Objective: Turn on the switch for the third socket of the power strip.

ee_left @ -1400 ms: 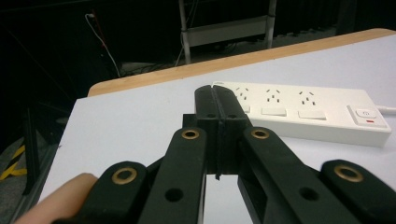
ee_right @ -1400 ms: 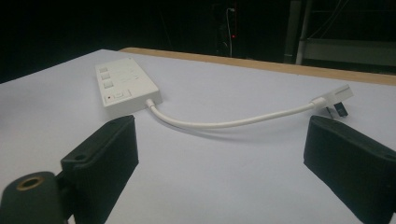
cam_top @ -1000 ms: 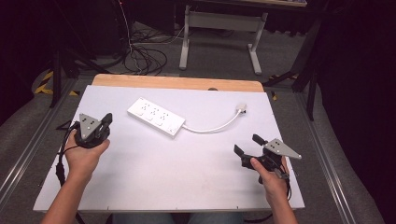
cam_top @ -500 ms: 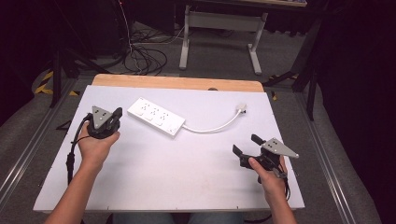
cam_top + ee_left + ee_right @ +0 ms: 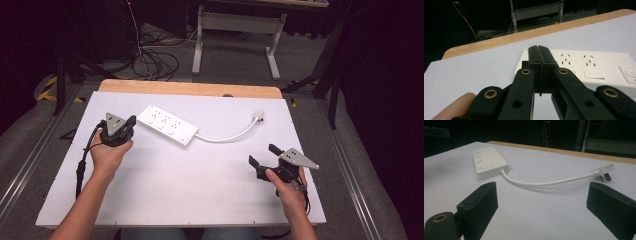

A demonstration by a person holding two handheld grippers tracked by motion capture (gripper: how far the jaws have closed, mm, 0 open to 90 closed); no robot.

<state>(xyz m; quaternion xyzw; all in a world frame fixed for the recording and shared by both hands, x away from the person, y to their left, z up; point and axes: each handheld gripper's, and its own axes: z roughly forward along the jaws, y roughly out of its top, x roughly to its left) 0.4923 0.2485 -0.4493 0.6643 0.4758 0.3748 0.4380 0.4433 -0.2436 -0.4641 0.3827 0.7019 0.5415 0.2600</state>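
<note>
1. The left gripper has its jaws pressed together, just beside the power strip's left end.
2. The strip lies near the table's far edge.
3. The right gripper is spread wide, holding nothing, near the right edge.

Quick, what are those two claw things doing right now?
Left gripper: closed, holding nothing, beside the power strip.
Right gripper: open, holding nothing.
</note>
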